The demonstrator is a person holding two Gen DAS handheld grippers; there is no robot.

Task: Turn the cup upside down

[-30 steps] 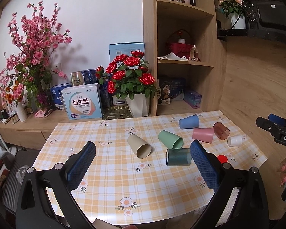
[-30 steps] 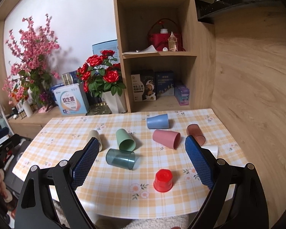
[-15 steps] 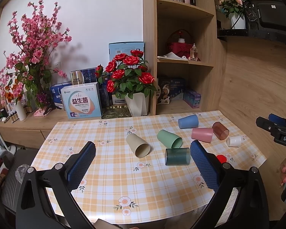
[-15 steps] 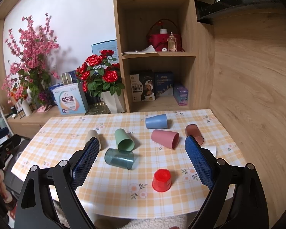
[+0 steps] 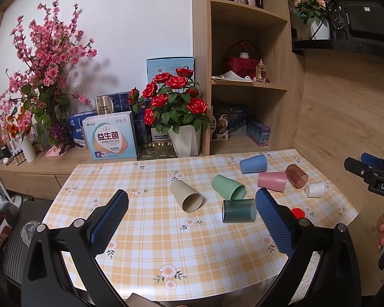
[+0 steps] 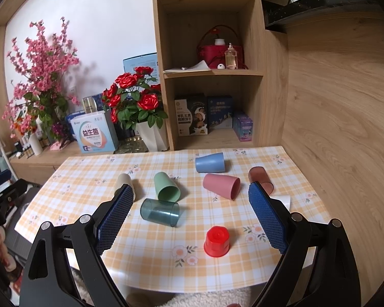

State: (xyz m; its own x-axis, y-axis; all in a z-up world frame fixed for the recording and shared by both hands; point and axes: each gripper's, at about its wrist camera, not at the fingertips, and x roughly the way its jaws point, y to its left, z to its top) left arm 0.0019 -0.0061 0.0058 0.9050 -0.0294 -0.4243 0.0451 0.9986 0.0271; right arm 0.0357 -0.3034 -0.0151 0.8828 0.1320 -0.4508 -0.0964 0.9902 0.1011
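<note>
Several cups lie on their sides on the checked tablecloth (image 5: 146,230): a beige cup (image 5: 186,196), a green cup (image 5: 227,187), a dark teal clear cup (image 5: 238,210), a blue cup (image 5: 253,163), a pink cup (image 5: 272,181), a brown clear cup (image 5: 296,176) and a small white cup (image 5: 315,189). A red cup (image 6: 216,238) stands upside down near the front. My left gripper (image 5: 189,206) is open and empty, above the table's near edge. My right gripper (image 6: 189,202) is open and empty, above the near edge, with the red cup between its fingers in view.
A white pot of red roses (image 5: 176,112), boxes (image 5: 110,138) and a pink blossom vase (image 5: 46,76) stand on the sideboard behind the table. A wooden shelf unit (image 6: 212,76) rises at the back. A wood wall (image 6: 340,128) borders the right.
Both grippers have shifted slightly, so the table and cups sit a little differently in view. The jaws stay open and the cups have not moved.
</note>
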